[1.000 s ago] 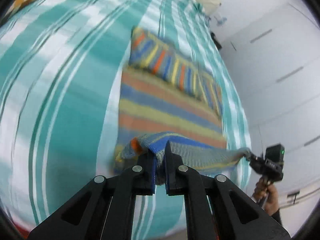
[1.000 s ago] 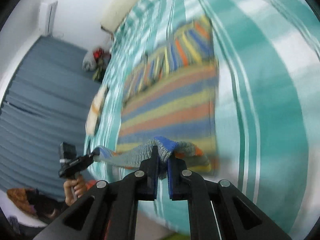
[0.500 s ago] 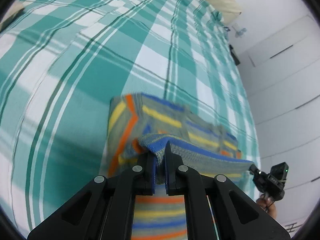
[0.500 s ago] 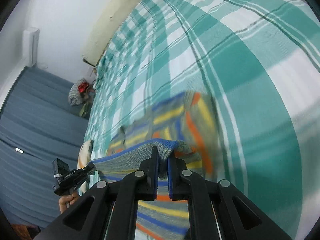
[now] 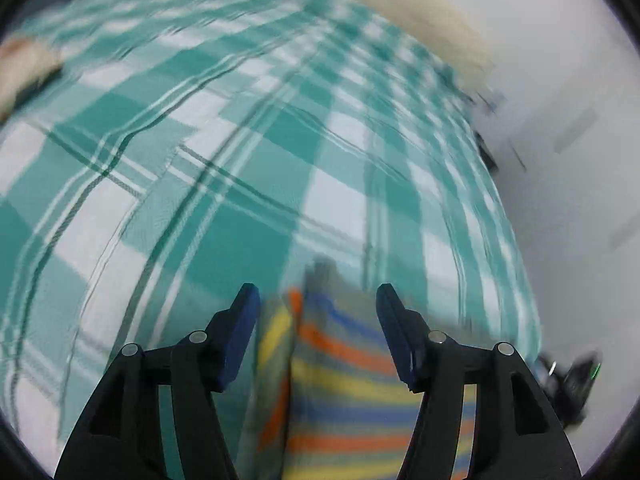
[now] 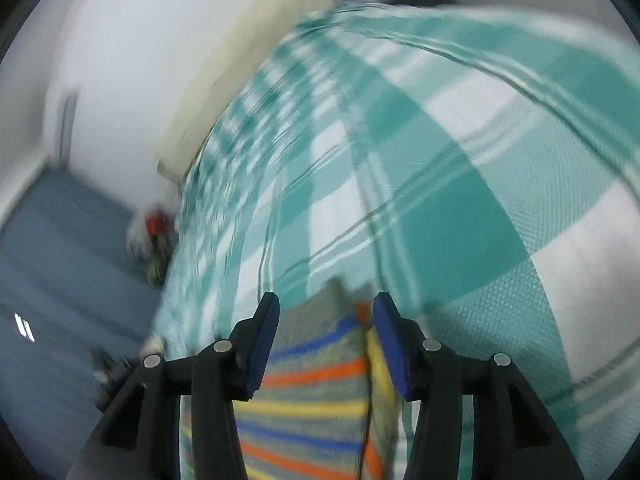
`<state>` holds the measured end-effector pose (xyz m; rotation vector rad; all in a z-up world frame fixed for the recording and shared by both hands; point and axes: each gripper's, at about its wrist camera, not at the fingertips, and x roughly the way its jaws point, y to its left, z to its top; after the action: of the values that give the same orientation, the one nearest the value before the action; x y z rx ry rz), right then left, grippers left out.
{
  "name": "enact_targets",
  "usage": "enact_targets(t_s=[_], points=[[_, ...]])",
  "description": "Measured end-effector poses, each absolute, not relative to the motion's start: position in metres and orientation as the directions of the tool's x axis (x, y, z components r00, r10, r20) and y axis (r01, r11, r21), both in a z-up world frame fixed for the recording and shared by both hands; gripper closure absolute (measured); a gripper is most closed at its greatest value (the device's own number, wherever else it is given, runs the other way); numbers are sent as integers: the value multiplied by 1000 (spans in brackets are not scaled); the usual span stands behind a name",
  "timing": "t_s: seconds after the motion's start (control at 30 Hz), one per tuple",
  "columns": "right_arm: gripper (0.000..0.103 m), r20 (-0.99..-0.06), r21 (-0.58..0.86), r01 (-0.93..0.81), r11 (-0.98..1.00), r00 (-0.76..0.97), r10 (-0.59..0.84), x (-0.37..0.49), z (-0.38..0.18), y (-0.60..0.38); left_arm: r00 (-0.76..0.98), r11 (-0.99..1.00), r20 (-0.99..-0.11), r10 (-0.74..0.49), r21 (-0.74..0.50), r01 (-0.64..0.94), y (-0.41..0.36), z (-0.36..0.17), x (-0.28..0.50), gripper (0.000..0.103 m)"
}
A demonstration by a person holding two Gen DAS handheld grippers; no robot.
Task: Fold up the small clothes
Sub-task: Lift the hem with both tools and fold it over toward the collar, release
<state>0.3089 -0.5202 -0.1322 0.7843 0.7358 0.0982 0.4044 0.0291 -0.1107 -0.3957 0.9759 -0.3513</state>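
Note:
A small striped garment (image 5: 340, 384), grey with blue, orange and yellow bands, lies folded on the teal checked bedspread (image 5: 224, 184). My left gripper (image 5: 316, 300) is open and empty, its fingers straddling the garment's far left edge. In the right wrist view the same garment (image 6: 316, 392) lies below my right gripper (image 6: 326, 306), which is also open and empty over its far right edge. Both views are motion-blurred.
The bedspread (image 6: 440, 184) stretches far ahead to a cream headboard (image 5: 420, 12) by a white wall. A blue curtain (image 6: 60, 280) and a small pile of things (image 6: 154, 240) stand left of the bed. The right gripper (image 5: 576, 380) shows at the left view's right edge.
Both grippers carried the garment's near edge forward over its far part, then opened and let it go. The garment now lies folded under them.

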Motion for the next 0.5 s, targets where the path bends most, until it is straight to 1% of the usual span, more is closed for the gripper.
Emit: enact_targets(t_s=[0.1, 0.13, 0.17, 0.2, 0.23, 0.27, 0.3, 0.33, 0.37, 0.4, 0.43, 0.47, 0.5], points=[[53, -593, 586, 22, 810, 693, 410, 285, -115, -477, 478, 869, -727, -493, -381, 315, 6, -110, 339, 41], [53, -607, 555, -60, 830, 652, 454, 275, -113, -453, 457, 862, -743, -489, -333, 382, -3, -117, 314, 41], [53, -619, 537, -108, 837, 623, 478, 266, -114, -439, 439, 858, -763, -474, -288, 425, -10, -125, 297, 41], [53, -643, 514, -172, 841, 571, 510, 251, -119, -417, 415, 856, -796, -442, -236, 459, -15, -137, 281, 42], [53, -670, 491, -206, 846, 531, 518, 240, -128, -405, 369, 860, -848, -379, -176, 479, -16, -159, 264, 53], [54, -718, 445, -220, 868, 491, 493, 225, -141, -393, 347, 870, -875, -338, -149, 471, -13, -172, 258, 59], [55, -790, 369, -200, 908, 446, 420, 210, -160, -387, 367, 874, -863, -347, -157, 460, -1, -178, 248, 60], [62, -851, 280, -168, 945, 413, 325, 194, -179, -387, 393, 885, -850, -349, -161, 438, 10, -174, 240, 61], [67, -829, 264, -170, 949, 464, 314, 177, -178, -391, 404, 901, -857, -320, -143, 409, 17, -171, 236, 58], [67, -816, 267, -153, 952, 489, 308, 166, -174, -396, 411, 926, -871, -270, -118, 359, 25, -166, 232, 55], [66, -823, 261, -115, 958, 492, 284, 159, -171, -400, 419, 937, -867, -269, -135, 323, 35, -160, 225, 46], [61, -842, 228, -55, 972, 490, 225, 152, -167, -403, 431, 941, -858, -279, -156, 300, 43, -155, 219, 31], [61, -844, 208, -16, 978, 502, 187, 143, -163, -405, 452, 947, -847, -281, -168, 274, 50, -150, 211, 23]])
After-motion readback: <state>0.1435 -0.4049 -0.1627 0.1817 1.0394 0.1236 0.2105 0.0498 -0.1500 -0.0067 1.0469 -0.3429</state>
